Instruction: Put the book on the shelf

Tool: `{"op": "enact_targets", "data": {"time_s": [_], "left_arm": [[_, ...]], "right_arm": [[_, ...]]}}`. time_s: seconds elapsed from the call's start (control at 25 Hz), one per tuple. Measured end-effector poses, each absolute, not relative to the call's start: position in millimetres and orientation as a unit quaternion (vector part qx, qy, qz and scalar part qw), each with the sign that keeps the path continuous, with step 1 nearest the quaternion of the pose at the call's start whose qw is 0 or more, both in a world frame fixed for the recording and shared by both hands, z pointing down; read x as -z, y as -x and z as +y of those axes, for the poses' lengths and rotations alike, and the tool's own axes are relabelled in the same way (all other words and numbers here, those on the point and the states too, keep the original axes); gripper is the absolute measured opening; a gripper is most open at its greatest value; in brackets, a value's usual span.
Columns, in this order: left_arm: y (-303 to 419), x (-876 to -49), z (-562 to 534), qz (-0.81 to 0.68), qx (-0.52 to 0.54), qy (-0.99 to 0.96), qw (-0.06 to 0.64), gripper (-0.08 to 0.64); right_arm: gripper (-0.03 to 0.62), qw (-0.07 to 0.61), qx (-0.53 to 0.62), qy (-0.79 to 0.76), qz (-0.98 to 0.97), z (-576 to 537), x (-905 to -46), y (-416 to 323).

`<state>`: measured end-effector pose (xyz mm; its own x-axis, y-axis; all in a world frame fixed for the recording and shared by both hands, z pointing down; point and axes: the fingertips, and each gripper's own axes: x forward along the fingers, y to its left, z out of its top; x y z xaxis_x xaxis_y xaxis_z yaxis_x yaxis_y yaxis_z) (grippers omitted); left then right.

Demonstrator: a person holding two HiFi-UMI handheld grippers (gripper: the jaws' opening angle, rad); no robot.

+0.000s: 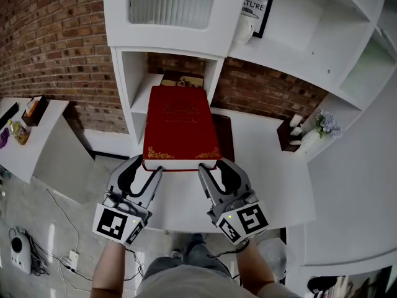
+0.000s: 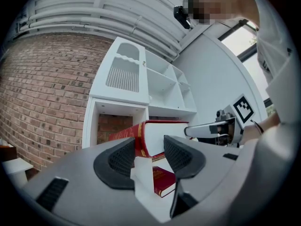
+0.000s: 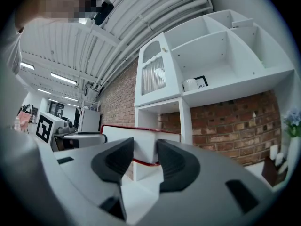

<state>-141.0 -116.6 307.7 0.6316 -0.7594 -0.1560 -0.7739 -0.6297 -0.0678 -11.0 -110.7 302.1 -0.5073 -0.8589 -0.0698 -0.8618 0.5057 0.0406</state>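
Jointly, left tool and right tool clamp red book.

the book is a thick red hardback with gold lettering on the cover, gold ornament at its near corners and white page edges. it is closed and held flat, cover up, clear of the tabletop, spine to the left. the left gripper clamps its near spine corner and the right gripper its near page-side corner. its far end points at the open lower compartment of the white shelf, which stands against a brick wall; whether it reaches inside cannot be told.
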Motion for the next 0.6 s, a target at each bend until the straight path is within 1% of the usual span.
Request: {"op": "enact_targets", "data": {"time_s": [0.6], "left_arm": [[144.4,-313.5,-152.9,0.422,-0.052,0.904,0.033,0.199]], "right_arm": [[0.163,0.012,-0.034,0.489,0.872,-142.0,-304.7,13.6]]}}
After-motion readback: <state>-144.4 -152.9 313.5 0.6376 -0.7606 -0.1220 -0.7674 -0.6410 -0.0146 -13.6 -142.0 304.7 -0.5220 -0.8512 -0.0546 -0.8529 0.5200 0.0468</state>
